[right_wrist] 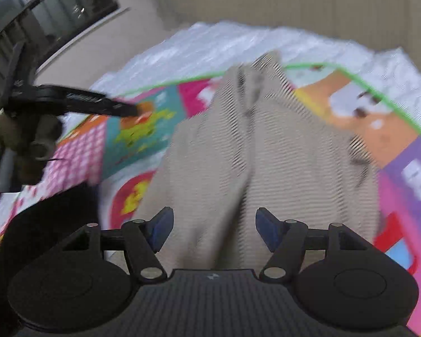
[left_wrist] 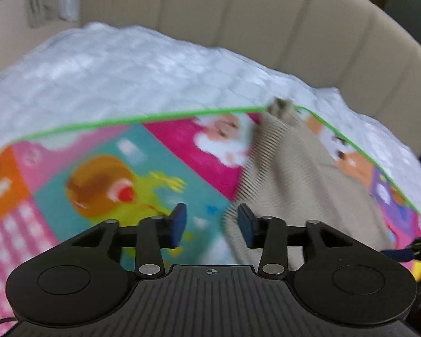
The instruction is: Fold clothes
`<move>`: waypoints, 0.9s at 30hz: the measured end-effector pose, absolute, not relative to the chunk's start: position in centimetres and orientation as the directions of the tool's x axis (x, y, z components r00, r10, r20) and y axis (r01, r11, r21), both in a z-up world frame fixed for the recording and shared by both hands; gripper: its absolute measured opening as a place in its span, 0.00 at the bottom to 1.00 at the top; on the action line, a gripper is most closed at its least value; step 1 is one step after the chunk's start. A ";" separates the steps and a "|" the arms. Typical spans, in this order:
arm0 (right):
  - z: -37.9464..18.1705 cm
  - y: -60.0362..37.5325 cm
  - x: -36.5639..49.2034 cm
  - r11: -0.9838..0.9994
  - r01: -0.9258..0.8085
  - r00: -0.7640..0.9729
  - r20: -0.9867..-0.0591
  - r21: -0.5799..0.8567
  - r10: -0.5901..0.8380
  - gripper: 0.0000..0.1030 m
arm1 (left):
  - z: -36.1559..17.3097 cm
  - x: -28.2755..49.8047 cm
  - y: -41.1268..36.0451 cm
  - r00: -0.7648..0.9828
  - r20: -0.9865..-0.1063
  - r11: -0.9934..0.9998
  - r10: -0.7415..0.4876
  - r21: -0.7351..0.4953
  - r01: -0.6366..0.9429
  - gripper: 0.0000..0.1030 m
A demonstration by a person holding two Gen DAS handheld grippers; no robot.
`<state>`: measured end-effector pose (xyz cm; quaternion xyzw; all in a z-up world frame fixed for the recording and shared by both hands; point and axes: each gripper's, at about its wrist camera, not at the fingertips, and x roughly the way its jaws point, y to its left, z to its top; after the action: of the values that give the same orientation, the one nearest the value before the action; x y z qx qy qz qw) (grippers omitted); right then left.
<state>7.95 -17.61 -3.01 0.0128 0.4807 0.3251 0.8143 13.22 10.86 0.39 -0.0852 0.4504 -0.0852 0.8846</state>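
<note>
Beige garment [right_wrist: 238, 151] rumpled on colourful mat [left_wrist: 103, 168]; our left gripper [left_wrist: 212, 224] and right gripper [right_wrist: 214, 230] gape, holding nothing; we judge flattening needed.

Sweater [right_wrist: 266, 151]: beige knit cloth, fine ribbed texture, matt, soft folds. Play mat [left_wrist: 143, 163]: smooth, printed cartoon panels, slight sheen, green bound edge. Bed cover [left_wrist: 112, 70] under the mat: white quilted cloth, puffy, matt. Headboard [left_wrist: 266, 19]: beige padded upholstery in vertical channels, matt. Left gripper [left_wrist: 212, 224] and right gripper [right_wrist: 214, 229]: matt black plastic bodies, ribbed top plate, bare metal pivot pins; fingers [left_wrist: 179, 224] faced with dark blue pads, look rubbery. Frames blurred, so finer grain unclear.
</note>
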 end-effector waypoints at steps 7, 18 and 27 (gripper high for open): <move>-1.9 -9.0 10.3 0.735 -0.634 0.290 -0.808 0.239 0.513 0.05 | 2.1 9.5 13.6 0.642 -0.709 0.950 -0.291 -0.292 0.109 0.94; 10.3 8.0 20.3 0.611 -0.772 0.462 -0.504 0.175 0.730 0.01 | 1.5 8.3 18.5 0.645 -0.745 0.976 -0.172 -0.216 0.011 0.96; 8.1 -2.2 20.0 0.736 -0.677 0.610 -0.572 -0.016 0.549 0.42 | -0.1 8.8 18.2 0.616 -0.768 0.979 -0.176 -0.199 0.032 0.96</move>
<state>19.95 -2.20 8.06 -0.1160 0.2765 0.3445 0.8896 8.83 18.16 -0.08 -0.0829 0.4343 -0.0582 0.8951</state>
